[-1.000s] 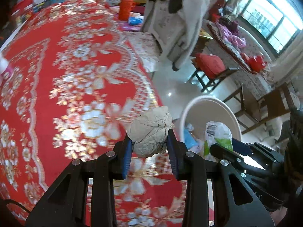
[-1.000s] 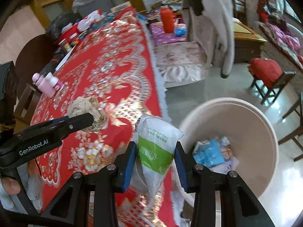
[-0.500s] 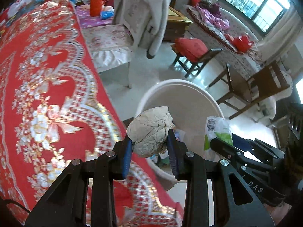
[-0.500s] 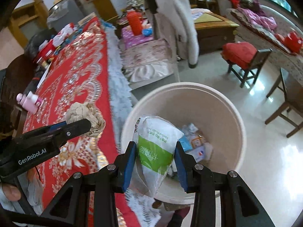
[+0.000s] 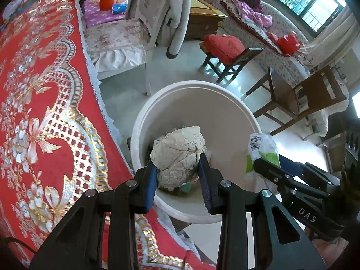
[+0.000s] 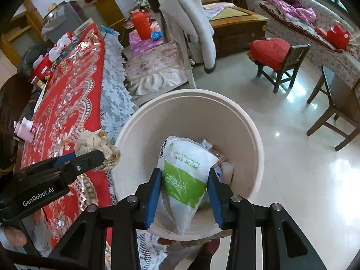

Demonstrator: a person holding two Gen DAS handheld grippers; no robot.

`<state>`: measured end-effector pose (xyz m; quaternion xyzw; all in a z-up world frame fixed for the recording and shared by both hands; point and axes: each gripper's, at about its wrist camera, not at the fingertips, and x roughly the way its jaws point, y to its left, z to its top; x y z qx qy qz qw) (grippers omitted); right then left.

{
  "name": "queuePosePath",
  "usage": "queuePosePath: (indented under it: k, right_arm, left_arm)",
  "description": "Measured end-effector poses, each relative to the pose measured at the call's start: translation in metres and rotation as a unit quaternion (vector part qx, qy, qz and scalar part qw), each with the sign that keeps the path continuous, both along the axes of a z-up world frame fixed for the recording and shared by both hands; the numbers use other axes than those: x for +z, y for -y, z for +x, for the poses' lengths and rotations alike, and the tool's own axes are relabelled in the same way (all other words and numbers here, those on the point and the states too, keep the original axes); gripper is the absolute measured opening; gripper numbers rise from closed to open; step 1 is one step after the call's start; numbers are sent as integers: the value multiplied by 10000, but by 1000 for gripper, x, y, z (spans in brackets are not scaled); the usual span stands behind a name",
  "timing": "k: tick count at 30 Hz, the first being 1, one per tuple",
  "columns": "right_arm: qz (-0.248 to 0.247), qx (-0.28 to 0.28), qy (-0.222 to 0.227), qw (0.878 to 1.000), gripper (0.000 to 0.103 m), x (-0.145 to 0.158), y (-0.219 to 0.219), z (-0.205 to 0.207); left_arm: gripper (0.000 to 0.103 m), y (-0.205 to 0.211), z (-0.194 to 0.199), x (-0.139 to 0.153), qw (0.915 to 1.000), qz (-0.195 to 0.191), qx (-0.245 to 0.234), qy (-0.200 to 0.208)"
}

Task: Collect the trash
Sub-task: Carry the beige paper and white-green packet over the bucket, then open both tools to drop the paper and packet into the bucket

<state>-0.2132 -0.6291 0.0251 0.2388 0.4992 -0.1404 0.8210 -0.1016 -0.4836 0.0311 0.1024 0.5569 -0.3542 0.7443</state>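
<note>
My left gripper [image 5: 177, 175] is shut on a crumpled beige paper ball [image 5: 178, 153] and holds it above the near rim of a round white bin [image 5: 195, 90] on the floor. My right gripper [image 6: 184, 186] is shut on a white and green tissue packet [image 6: 186, 175] and holds it over the bin's [image 6: 258, 139] inside. The packet also shows in the left wrist view [image 5: 262, 150], and the paper ball in the right wrist view [image 6: 99, 146]. Several pieces of trash [image 6: 221, 162] lie at the bin's bottom.
A table with a red and gold cloth [image 5: 38, 103] stands left of the bin, a pink bottle [image 6: 24, 130] on it. A chair with a grey coat [image 6: 186, 20] stands behind the bin. A stool with a red cushion [image 5: 225, 47] and wooden chairs [image 5: 297, 99] stand on the right.
Both grippers have moved right off the table toward the bin, each holding its load. The paper ball now hangs over the bin's rim and the packet over its inside.
</note>
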Motion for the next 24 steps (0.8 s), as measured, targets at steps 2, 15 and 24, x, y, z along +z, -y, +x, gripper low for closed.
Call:
queuePosePath:
  k: [2, 15, 24]
  right_arm:
    - [21, 12, -27, 10000, 39, -2, 3, -1]
    - [56, 88, -86, 9999, 39, -9, 12, 0]
    - [120, 134, -123, 9998, 39, -15, 18, 2]
  left_arm:
    - [32, 2, -1, -2, 10000, 18, 18, -11]
    - [32, 10, -4, -13, 9998, 92, 131, -81]
    - [32, 12, -4, -16, 9996, 110, 210, -125]
